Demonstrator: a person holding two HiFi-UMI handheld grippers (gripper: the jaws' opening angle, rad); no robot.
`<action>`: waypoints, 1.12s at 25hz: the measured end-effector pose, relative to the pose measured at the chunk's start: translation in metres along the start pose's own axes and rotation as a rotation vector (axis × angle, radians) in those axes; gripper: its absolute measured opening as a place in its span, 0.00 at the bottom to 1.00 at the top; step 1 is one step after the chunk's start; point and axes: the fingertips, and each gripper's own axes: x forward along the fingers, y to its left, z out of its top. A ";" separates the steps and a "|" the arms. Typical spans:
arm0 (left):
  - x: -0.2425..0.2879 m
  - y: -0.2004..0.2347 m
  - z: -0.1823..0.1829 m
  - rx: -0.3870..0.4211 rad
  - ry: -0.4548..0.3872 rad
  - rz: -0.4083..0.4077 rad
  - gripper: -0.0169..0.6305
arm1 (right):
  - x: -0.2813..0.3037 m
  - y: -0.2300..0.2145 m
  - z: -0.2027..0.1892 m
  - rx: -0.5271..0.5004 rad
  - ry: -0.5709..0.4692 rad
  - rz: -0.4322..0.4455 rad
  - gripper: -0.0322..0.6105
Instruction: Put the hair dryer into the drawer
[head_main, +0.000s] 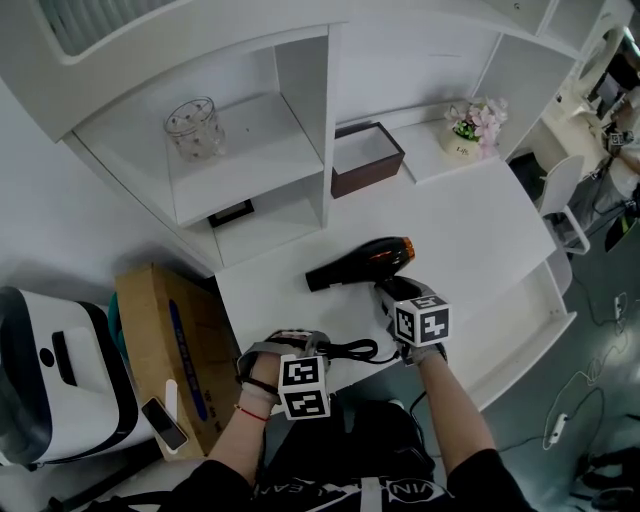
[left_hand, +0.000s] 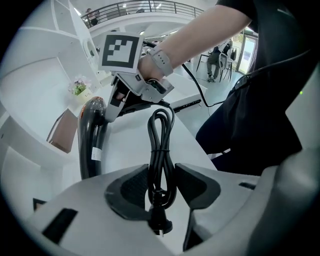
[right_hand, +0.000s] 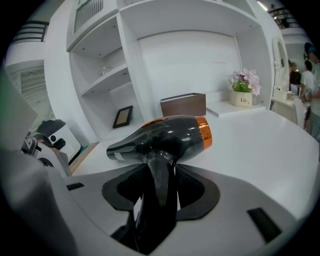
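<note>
A black hair dryer (head_main: 365, 262) with an orange ring lies across the white desk (head_main: 480, 230), nozzle to the left. My right gripper (head_main: 392, 292) is shut on its handle; in the right gripper view the handle (right_hand: 161, 180) fills the gap between the dark pads (right_hand: 192, 192). The dryer's bundled black power cord (head_main: 352, 350) runs left along the desk's front edge. My left gripper (head_main: 305, 347) is shut on that bundle; the left gripper view shows the cord (left_hand: 161, 145) upright between the pads, its plug (left_hand: 161, 226) hanging below.
A brown box (head_main: 366, 160) and a flower pot (head_main: 475, 125) stand at the back of the desk. Shelves hold a glass jar (head_main: 195, 128) and a small frame (head_main: 231, 213). An open white drawer (head_main: 545, 315) juts out at the right. A cardboard box (head_main: 165, 340) sits left.
</note>
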 end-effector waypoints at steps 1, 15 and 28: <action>0.002 0.000 0.004 0.007 -0.002 -0.001 0.29 | -0.005 -0.005 0.000 0.003 -0.012 -0.009 0.32; 0.035 0.002 0.121 0.123 -0.016 0.002 0.29 | -0.098 -0.113 -0.016 0.063 -0.108 -0.092 0.32; 0.072 -0.016 0.226 0.246 -0.032 -0.030 0.29 | -0.180 -0.207 -0.059 0.145 -0.147 -0.175 0.32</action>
